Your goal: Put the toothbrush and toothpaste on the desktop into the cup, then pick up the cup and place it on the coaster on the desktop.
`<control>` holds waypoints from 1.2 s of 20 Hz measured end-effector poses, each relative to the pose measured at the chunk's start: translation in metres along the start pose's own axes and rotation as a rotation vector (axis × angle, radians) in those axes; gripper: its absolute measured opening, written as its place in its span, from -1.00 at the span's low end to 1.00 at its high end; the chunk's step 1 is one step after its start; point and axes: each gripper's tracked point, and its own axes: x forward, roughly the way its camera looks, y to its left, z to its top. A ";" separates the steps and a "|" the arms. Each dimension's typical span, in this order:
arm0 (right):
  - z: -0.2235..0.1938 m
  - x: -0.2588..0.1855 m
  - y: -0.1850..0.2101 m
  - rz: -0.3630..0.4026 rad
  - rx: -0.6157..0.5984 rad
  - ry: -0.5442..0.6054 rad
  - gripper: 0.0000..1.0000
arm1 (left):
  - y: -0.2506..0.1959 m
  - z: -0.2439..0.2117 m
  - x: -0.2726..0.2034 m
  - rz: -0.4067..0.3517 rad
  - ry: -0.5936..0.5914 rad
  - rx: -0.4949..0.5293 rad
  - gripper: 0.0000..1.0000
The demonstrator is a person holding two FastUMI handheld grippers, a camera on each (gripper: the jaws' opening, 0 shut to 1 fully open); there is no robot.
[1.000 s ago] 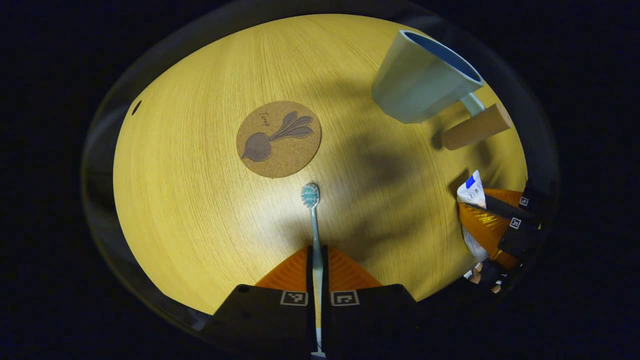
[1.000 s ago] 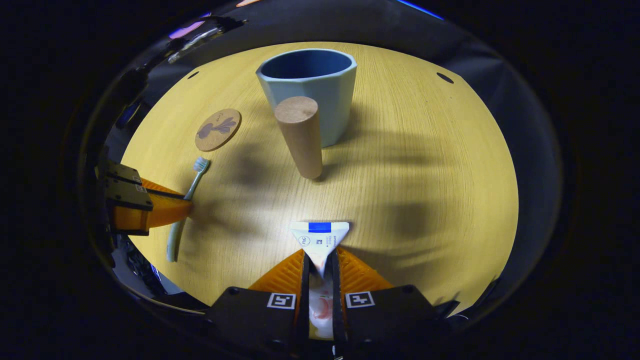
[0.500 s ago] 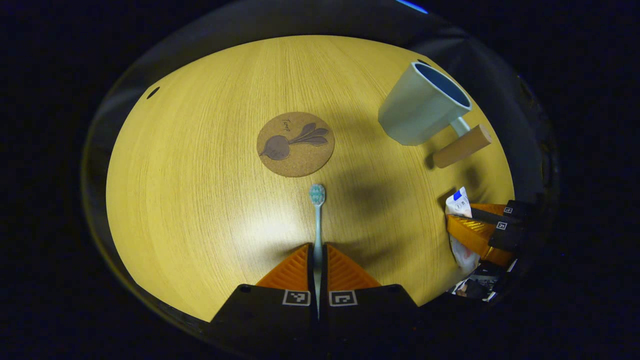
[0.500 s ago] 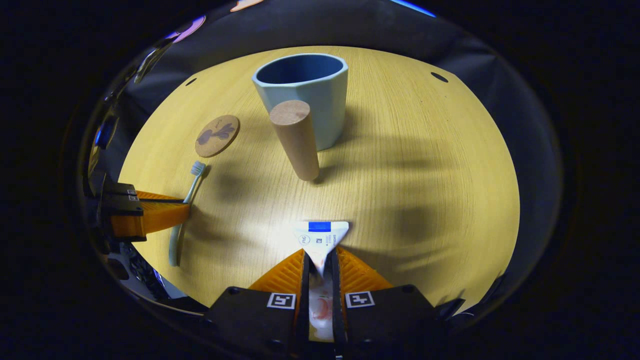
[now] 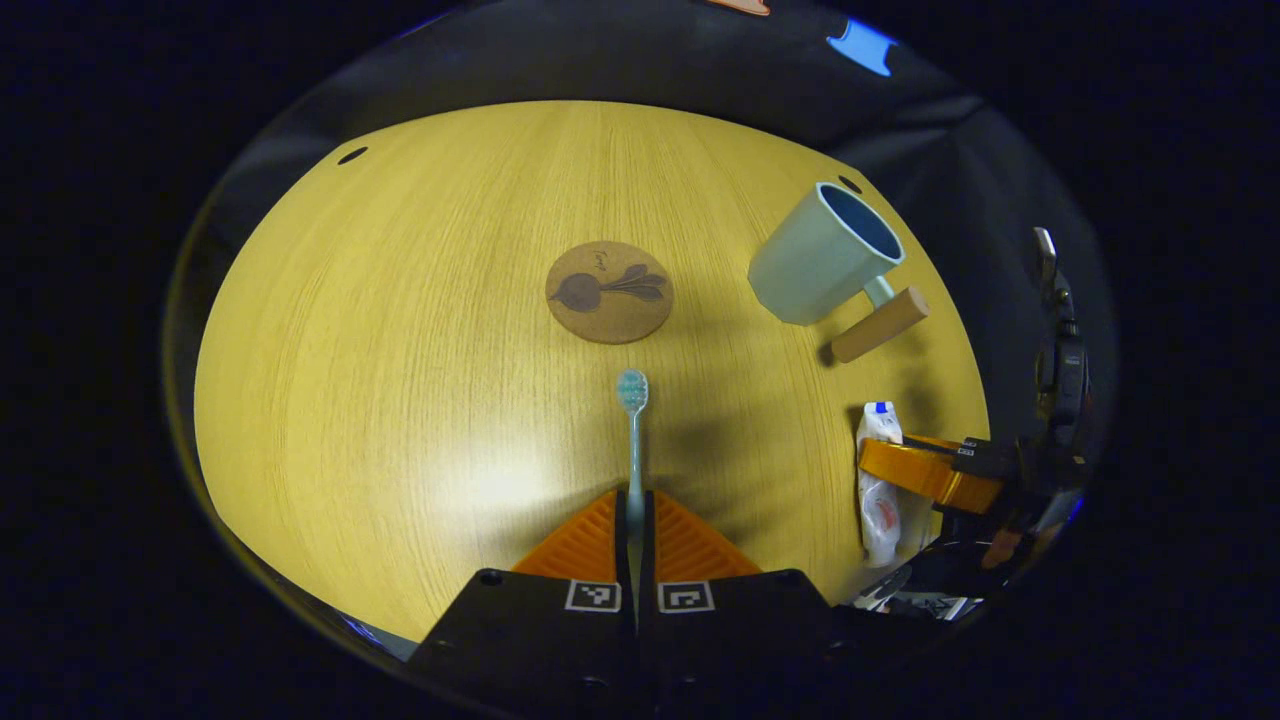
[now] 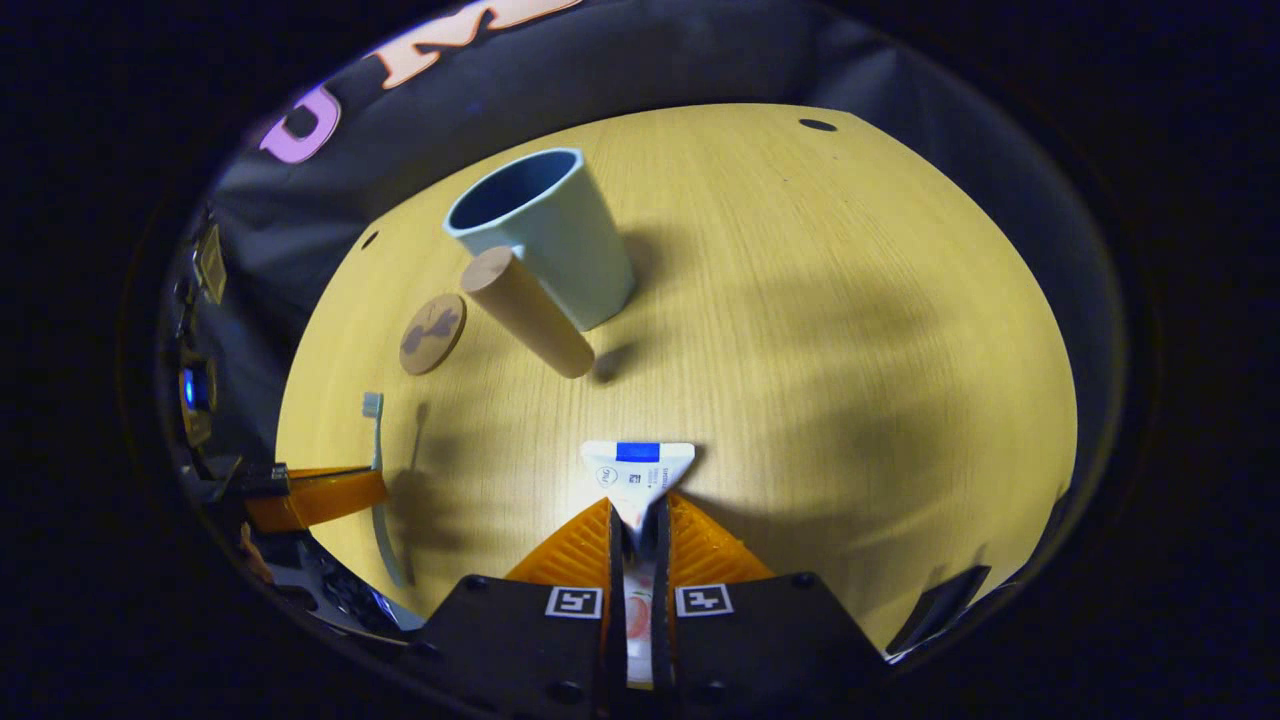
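We hold 2 items at this stage. The left gripper (image 5: 636, 500) is clamped on the toothbrush (image 5: 632, 430), with the bristle head pointing to 12 o'clock in the left gripper view. The right gripper (image 6: 640, 515) is clamped on the toothpaste (image 6: 637, 470), with the flat crimped end and its blue band pointing to 12 o'clock in the right gripper view.

Change since 1 s ago: in both views the desktop (image 5: 400, 350) items have shrunk and more of the booth wall shows above the far edge. We judge that both grippers have been raised and drawn back from the surface with their loads. In the right gripper view the cup (image 6: 545, 235) has shifted from 12 o'clock to about 11 o'clock and now appears tilted, which suggests the right gripper has also turned.

Consequence for the task: both pick-ups look complete and the transfer to the cup comes next. The cup stands empty, at about 2 o'clock in the left gripper view, with its wooden handle (image 5: 880, 325) pointing toward the right gripper. The coaster (image 5: 609, 291) lies at 12 o'clock beyond the toothbrush head, bare and well apart from the cup.

Writing: the coaster carries a beet drawing and a short handwritten word, too small to read. The toothpaste shows a small round logo and fine print, not legible.
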 end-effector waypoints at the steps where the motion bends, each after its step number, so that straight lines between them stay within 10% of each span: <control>1: 0.004 -0.004 -0.002 -0.004 0.011 -0.029 -0.75 | 0.000 -0.001 -0.004 0.001 -0.014 0.001 -1.00; 15: 0.143 -0.139 0.013 0.103 0.060 -0.499 -0.77 | 0.011 0.058 -0.076 -0.017 -0.354 -0.047 -1.00; 24: 0.245 -0.144 0.057 0.218 0.001 -0.683 -0.79 | 0.022 0.074 -0.097 0.030 -0.413 -0.044 -1.00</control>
